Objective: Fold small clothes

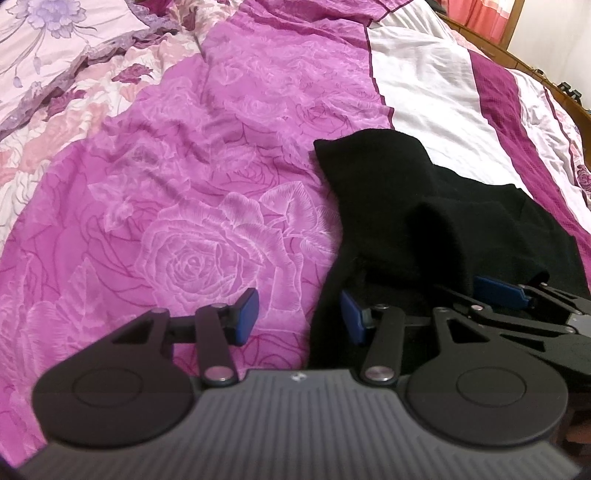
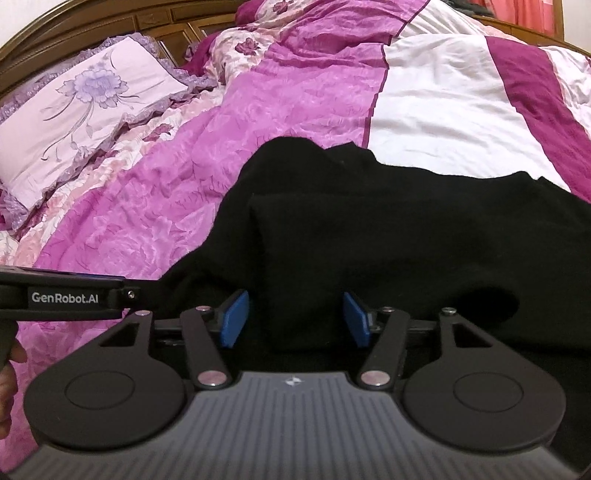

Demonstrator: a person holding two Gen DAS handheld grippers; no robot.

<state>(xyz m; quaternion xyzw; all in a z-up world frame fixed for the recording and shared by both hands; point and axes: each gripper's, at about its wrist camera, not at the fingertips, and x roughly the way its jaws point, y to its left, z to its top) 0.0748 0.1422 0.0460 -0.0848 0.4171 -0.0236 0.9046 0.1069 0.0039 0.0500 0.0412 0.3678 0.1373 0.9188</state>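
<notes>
A black garment [image 1: 424, 206] lies partly folded on the bed, with a sleeve-like flap folded over its middle; it fills the centre of the right wrist view [image 2: 388, 240]. My left gripper [image 1: 299, 317] is open at the garment's left edge, its left pad over the pink cover and its right pad on black cloth. My right gripper [image 2: 295, 319] is open, low over the near edge of the garment, with a fold of black cloth between its blue pads [image 2: 232, 319]. The right gripper's fingers also show at the right of the left wrist view [image 1: 502, 291].
The bed has a pink rose-patterned cover [image 1: 192, 221] with white and dark magenta stripes [image 1: 436, 92] to the right. A floral pillow [image 2: 85, 103] lies by the wooden headboard [image 2: 74, 26] at the far left. The left gripper's body [image 2: 66, 297] is at the left edge.
</notes>
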